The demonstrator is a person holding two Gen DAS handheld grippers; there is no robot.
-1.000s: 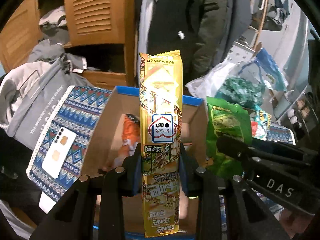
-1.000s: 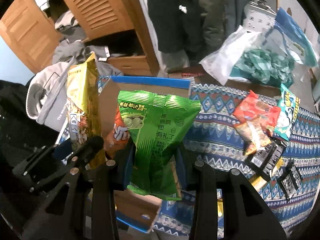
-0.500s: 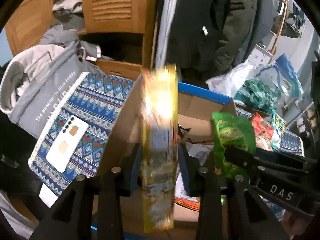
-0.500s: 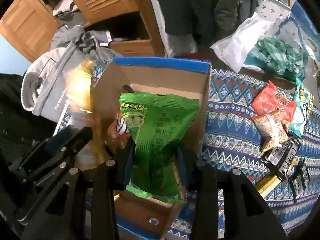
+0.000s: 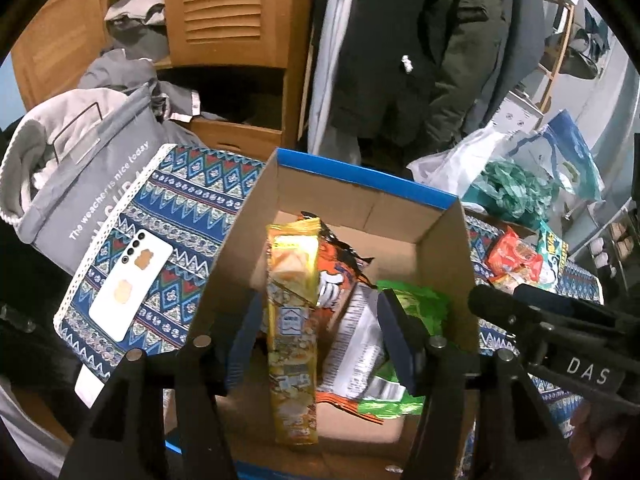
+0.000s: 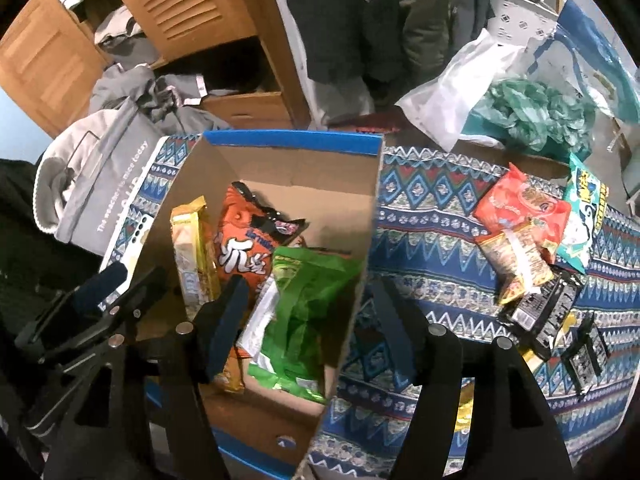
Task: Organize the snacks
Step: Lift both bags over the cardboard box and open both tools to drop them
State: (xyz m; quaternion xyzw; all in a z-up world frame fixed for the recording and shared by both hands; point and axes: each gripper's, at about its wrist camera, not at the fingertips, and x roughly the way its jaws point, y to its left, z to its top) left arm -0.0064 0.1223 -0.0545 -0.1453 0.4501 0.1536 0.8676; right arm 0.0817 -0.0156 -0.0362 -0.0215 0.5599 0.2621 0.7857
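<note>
Both grippers poised over an open cardboard box [image 5: 256, 200] with a blue rim, set on a patterned blue tablecloth [image 6: 432, 216] near the table's left edge; left gripper [image 5: 318, 320] with jaws just parted and standing wide, the long yellow snack pack [image 5: 292, 320] upright between them but clear of both pads, leaning inside the box along its left wall; right gripper [image 6: 308, 312] likewise just opened, jaws spread, one inside the box and one outside its right wall, the green snack bag [image 6: 308, 300] lying loose in the box, touched by neither pad; beside these, an orange snack bag [image 6: 244, 248] resting against the box's far wall, between yellow pack and green bag, over a white-backed packet [image 5: 356, 344]; still out on the cloth toward the table's right edge, a red snack bag [image 6: 520, 204], a teal snack bag [image 6: 584, 208], a small brown-and-yellow packet [image 6: 516, 264] and several black packets [image 6: 544, 312], lying close together and partly overlapping; left of the box, a white phone [image 5: 128, 284] face down on the cloth near the left edge; at the table's far edge, a clear plastic bag [image 6: 472, 88] with green contents; behind, a wooden louvred cupboard [image 5: 228, 8] and hanging dark coats [image 5: 400, 40].
</note>
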